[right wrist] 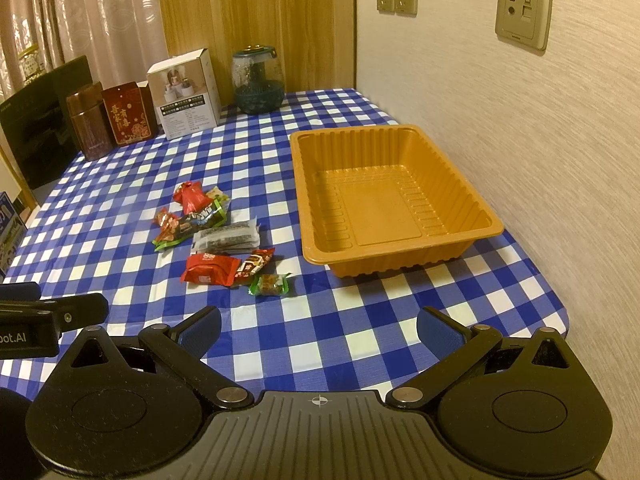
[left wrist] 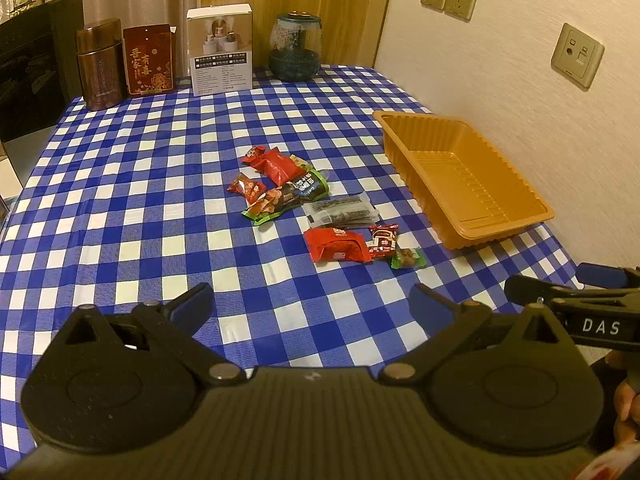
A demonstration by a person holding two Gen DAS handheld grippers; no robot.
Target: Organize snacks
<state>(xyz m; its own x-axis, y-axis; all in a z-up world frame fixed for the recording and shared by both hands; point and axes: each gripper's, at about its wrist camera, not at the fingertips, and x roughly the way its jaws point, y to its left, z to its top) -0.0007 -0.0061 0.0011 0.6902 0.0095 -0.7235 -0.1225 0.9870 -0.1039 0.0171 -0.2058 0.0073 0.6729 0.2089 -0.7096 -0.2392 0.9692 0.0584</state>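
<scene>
Your left tongs (left wrist: 312,300) are spread wide with nothing between the blue pads, hovering over the near edge of the table (left wrist: 120,184). Your right tongs (right wrist: 318,326) are just as wide apart and bare, held beside them near the table's near right corner. The snacks (right wrist: 216,240) lie in a loose cluster around the middle of the checked cloth: a red packet (right wrist: 208,270) and a small green-ended sweet (right wrist: 270,284) nearest you, a clear pack with dark contents (right wrist: 226,238) behind them. The orange tray (right wrist: 400,248) sits along the right edge, apart from the snacks. A brown tin (left wrist: 100,64), a white box (left wrist: 221,50) and a glass jar (left wrist: 296,46) stand along the far edge.
</scene>
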